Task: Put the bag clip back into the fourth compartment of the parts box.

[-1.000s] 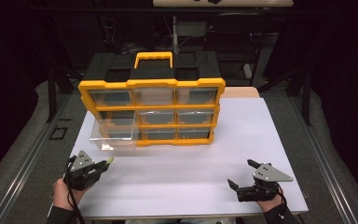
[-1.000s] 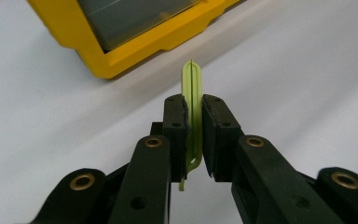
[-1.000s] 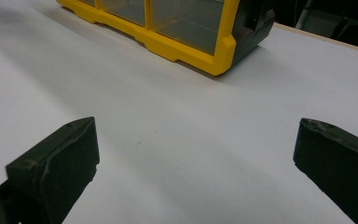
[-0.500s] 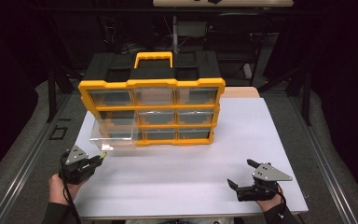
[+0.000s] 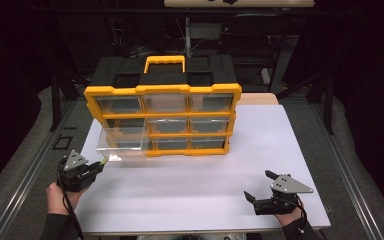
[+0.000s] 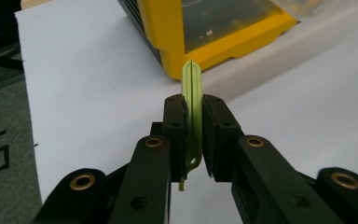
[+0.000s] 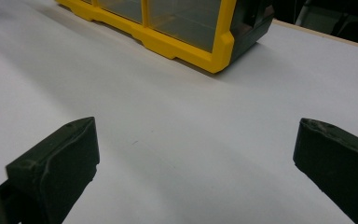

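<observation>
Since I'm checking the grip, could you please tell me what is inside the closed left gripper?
The left gripper is shut on a thin pale green plastic piece, standing on edge between its pads; its upper end sticks out above them. The stretch between the pads is covered, so its full shape cannot be seen.

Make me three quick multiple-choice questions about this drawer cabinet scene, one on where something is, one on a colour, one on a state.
1. Where is the pulled-out drawer?
A. left column
B. right column
C. top middle

2. What colour is the thin piece in the left gripper?
A. red
B. light green
C. blue

3. How do the right gripper's jaws stand?
A. shut on a drawer
B. shut on nothing
C. wide apart

Answers:
1. A, the clear drawer juts from the cabinet's left column in the high view.
2. B, it shows pale green between the pads.
3. C, bare white table lies between them.
</observation>
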